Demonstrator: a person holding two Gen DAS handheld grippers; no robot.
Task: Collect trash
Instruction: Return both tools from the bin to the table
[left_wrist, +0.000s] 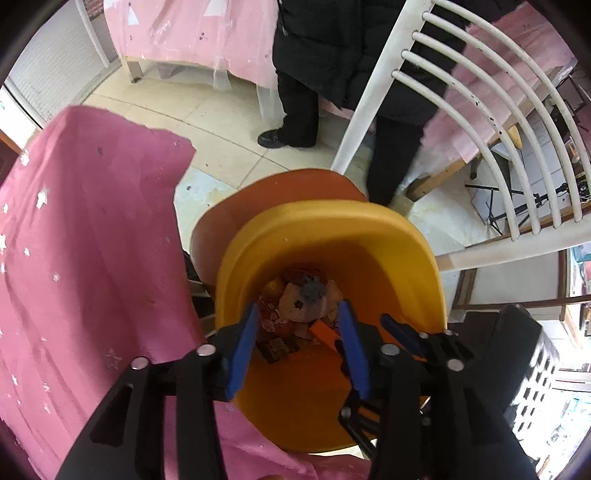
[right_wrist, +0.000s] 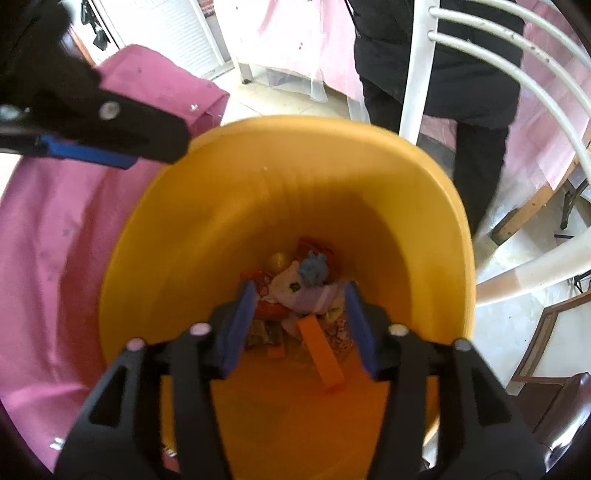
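Observation:
A yellow bin (left_wrist: 388, 251) (right_wrist: 369, 177) stands beside the table, and both grippers point down into its mouth. At its bottom lies trash: printed wrappers (right_wrist: 273, 295), a grey-blue fluff ball (left_wrist: 312, 290) (right_wrist: 312, 273), a yellow ball (right_wrist: 279, 260) and an orange strip (left_wrist: 325, 330) (right_wrist: 321, 354). My left gripper (left_wrist: 298, 307) is open with nothing between its blue fingers. My right gripper (right_wrist: 300, 287) is open too, and its jaws are empty. The right gripper (left_wrist: 400, 328) also shows at the bin's right inner wall, and the left gripper (right_wrist: 85, 151) also shows over the bin's left rim.
A pink star-print tablecloth (left_wrist: 85, 240) (right_wrist: 55, 240) hangs at the bin's left. A white slatted chair (left_wrist: 480, 110) (right_wrist: 424, 74) stands at the right, with a person in black clothes (left_wrist: 332, 55) behind it. Beige floor tiles (left_wrist: 207, 122) lie beyond.

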